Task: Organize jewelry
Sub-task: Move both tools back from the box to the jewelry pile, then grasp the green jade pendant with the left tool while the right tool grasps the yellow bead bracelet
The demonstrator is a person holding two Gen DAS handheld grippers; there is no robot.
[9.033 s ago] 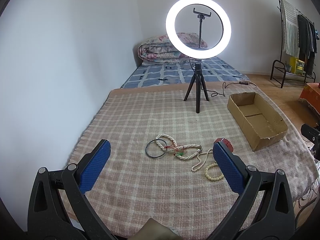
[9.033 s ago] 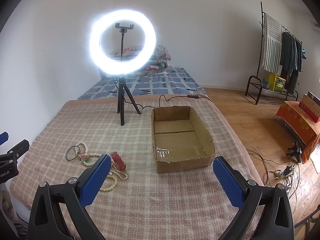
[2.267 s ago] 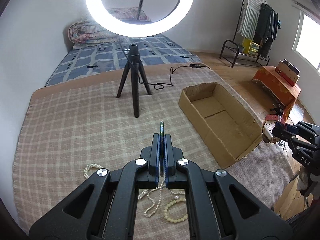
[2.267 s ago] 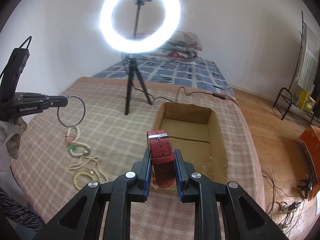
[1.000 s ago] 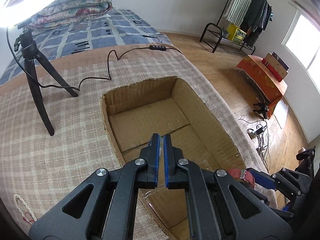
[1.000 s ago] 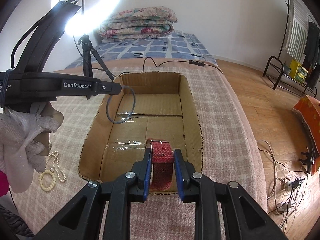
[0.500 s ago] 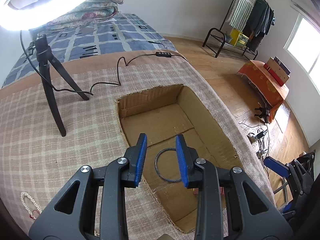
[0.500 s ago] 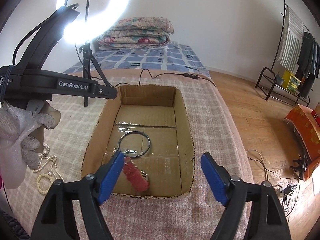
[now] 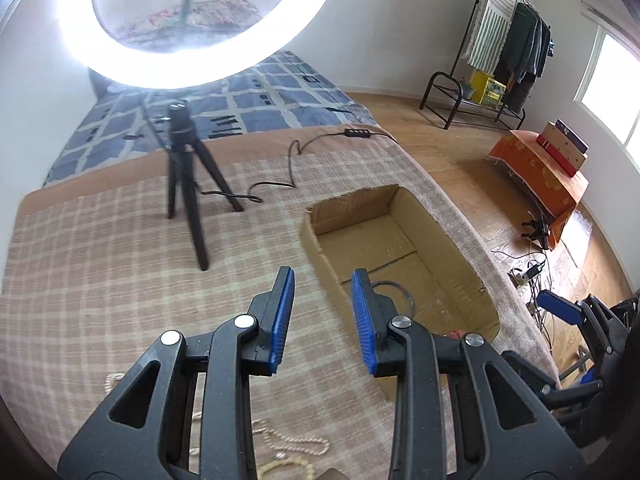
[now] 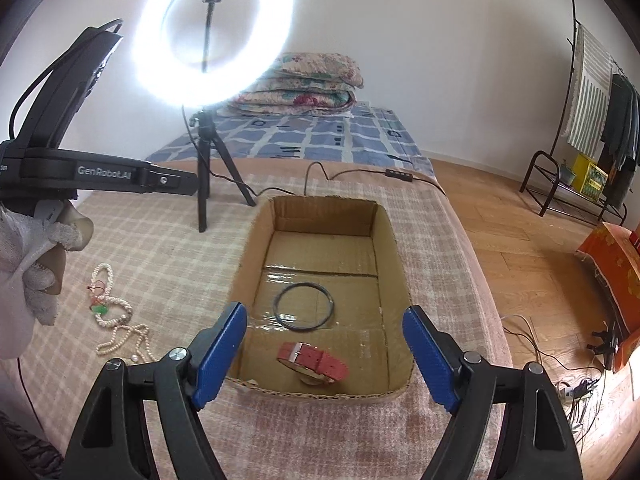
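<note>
Two things, a black ring and a red strap, lie inside my box, while both my left gripper and right gripper have fingers apart, holding nothing.

The left gripper's right finger hides part of the black ring; the beads blur
</note>
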